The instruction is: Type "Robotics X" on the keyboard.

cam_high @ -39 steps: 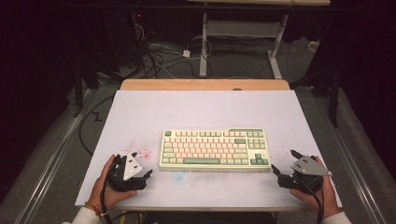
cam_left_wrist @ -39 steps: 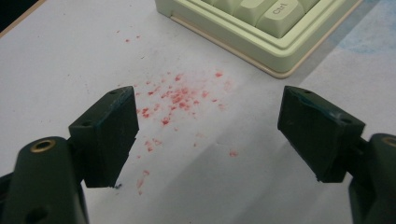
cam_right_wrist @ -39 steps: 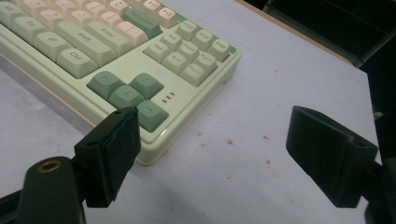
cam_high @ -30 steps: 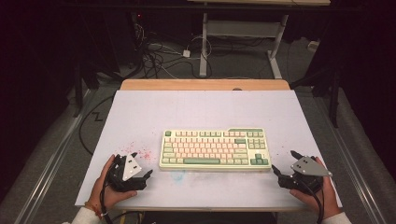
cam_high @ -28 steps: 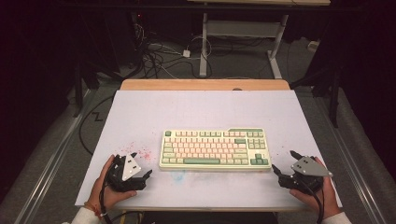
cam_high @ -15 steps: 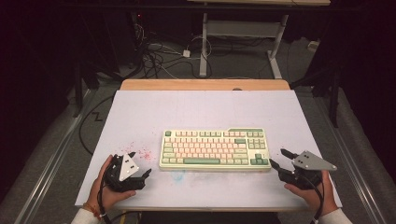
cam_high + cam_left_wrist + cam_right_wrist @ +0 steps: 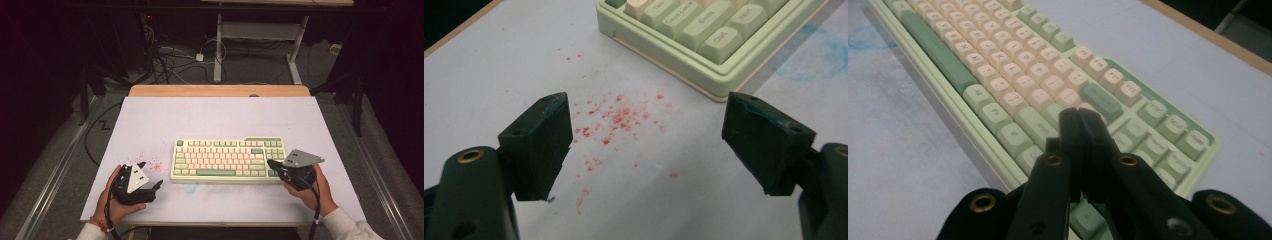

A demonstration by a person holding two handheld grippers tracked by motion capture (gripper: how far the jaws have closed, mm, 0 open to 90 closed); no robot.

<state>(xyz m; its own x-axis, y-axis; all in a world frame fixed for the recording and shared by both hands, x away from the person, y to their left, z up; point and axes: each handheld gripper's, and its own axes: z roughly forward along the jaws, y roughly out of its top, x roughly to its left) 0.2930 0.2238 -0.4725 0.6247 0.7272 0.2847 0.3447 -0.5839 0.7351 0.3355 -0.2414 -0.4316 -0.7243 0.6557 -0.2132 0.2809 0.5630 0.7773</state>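
Observation:
A pale green keyboard (image 7: 227, 160) with cream and green keys lies flat in the middle of the white table (image 7: 220, 117). My left gripper (image 7: 152, 175) rests at the near left, a short way from the keyboard's left end, with its jaws wide open and nothing between them. In the left gripper view the left gripper (image 7: 649, 115) frames red specks, and the keyboard's corner (image 7: 694, 35) lies beyond it. My right gripper (image 7: 270, 163) hovers over the keyboard's right end. Its jaws have just been closing and now meet with nothing in them. The right gripper (image 7: 1079, 112) points across the keys (image 7: 1013, 75).
Red specks (image 7: 150, 162) mark the table by the left gripper, and a faint blue smudge (image 7: 190, 187) lies in front of the keyboard. A wooden strip (image 7: 220, 90) edges the far side. Cables (image 7: 170, 55) and a desk frame (image 7: 260, 30) stand on the floor beyond.
The right gripper moved left and slightly up from beside the keyboard to over its right end, and its jaws went from open to shut. The left gripper stayed put.

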